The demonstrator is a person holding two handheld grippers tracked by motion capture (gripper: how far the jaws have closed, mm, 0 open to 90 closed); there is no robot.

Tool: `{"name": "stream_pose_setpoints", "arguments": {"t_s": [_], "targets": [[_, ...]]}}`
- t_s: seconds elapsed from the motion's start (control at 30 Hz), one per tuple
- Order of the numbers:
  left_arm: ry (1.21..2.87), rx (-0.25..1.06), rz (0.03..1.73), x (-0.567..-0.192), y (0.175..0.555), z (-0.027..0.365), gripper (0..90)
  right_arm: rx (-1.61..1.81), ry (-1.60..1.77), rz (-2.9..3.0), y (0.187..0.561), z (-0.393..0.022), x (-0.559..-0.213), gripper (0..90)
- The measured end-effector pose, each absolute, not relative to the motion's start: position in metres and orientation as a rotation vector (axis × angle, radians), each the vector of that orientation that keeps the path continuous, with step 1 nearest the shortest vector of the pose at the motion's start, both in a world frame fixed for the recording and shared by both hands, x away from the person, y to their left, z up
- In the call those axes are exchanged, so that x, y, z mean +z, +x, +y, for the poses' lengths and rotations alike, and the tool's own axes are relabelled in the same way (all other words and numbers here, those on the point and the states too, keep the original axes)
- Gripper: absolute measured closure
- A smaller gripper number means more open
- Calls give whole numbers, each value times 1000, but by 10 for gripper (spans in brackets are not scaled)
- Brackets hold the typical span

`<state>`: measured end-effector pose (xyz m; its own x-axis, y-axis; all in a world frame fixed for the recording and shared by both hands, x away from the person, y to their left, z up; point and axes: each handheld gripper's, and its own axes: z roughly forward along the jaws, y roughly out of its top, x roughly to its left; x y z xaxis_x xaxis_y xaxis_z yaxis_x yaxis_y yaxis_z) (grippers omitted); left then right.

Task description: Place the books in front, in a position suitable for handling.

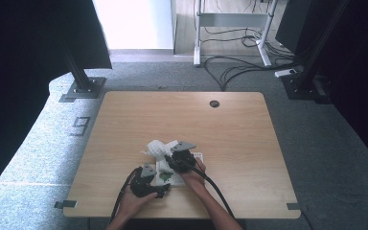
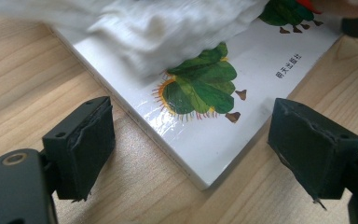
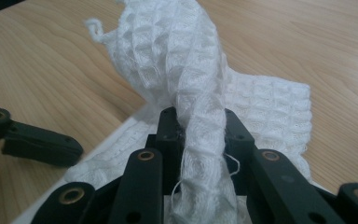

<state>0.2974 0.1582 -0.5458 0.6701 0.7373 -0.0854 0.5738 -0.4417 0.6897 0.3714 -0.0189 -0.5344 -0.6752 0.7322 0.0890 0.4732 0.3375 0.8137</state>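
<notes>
A white waffle-weave cloth (image 1: 157, 147) lies bunched on a white picture book (image 1: 165, 176) with a green caterpillar drawing, near the table's front middle. My right gripper (image 1: 170, 160) is shut on a twisted fold of the cloth (image 3: 168, 51) and lifts it off the book; the fold runs down between its jaws (image 3: 200, 122). My left gripper (image 1: 164, 190) sits by the book's near corner. In the left gripper view its jaws stand wide open (image 2: 193, 140) on either side of that corner of the book (image 2: 247, 88), pads off it. The cloth (image 2: 168, 28) covers the book's far part.
The wooden table (image 1: 235, 139) has a round cable hole (image 1: 214, 103) at the back. Black stand bases (image 1: 82, 88) sit on the carpet past its far corners, with loose cables (image 1: 239, 67) behind. One jaw of the left gripper (image 3: 37, 143) shows at the left of the right gripper view.
</notes>
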Motion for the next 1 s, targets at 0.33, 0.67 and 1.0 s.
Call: {"name": "stream_pose_setpoints", "arguments": {"t_s": [0.33, 0.67, 1.0], "targets": [[2175, 296, 1005, -546, 297, 158, 148, 1190, 1179, 2261, 370, -72, -537, 721], [2175, 299, 1006, -546, 297, 158, 148, 1151, 1250, 2208, 368, -108, -540, 730], [2180, 307, 1004, -546, 297, 157, 148, 1140, 1291, 2164, 366, -129, -538, 734]]}}
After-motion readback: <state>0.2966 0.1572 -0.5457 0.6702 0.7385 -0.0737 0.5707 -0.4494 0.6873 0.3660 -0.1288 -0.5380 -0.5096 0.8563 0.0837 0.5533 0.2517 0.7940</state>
